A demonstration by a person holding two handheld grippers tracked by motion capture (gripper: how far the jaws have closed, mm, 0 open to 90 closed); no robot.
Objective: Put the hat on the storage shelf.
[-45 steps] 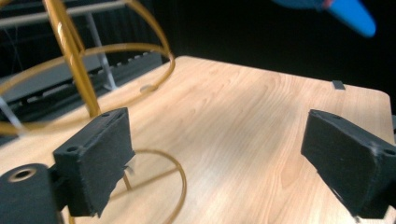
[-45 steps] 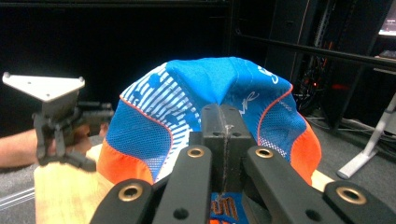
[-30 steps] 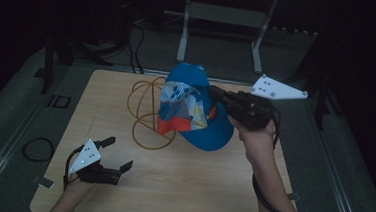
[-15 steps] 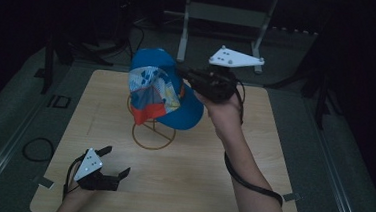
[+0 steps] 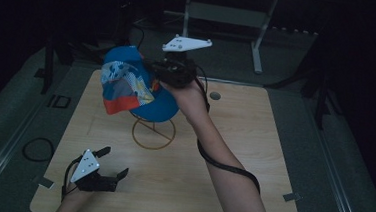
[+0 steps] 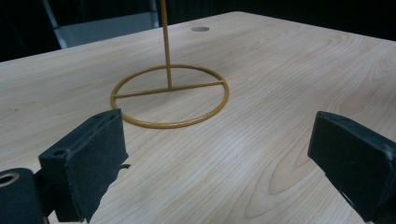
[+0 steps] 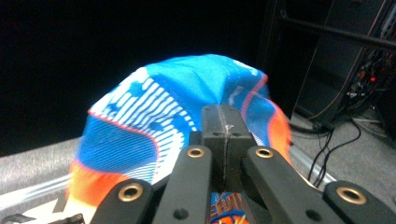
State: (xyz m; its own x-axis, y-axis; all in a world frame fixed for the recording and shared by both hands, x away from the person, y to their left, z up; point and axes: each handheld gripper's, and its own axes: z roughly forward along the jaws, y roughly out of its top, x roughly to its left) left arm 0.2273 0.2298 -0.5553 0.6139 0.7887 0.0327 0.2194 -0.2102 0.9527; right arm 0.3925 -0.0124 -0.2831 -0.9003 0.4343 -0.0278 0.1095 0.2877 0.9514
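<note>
A blue cap with orange and white panels hangs in the air over the far left part of the wooden table. My right gripper is shut on the cap's fabric. In the right gripper view the cap bulges beyond the closed jaws of the right gripper. A yellow wire stand with a round base sits on the table below the cap. My left gripper rests low near the front left corner, open and holding nothing. In the left gripper view the stand lies ahead of the left gripper.
A round hole marks the table's far middle. A black cable trails along the right forearm. A cable loop lies on the floor at the left. A metal frame stands behind the table.
My right gripper has carried the cap leftward, from right of the stand to above it. The left gripper has sunk slightly toward the front edge.
</note>
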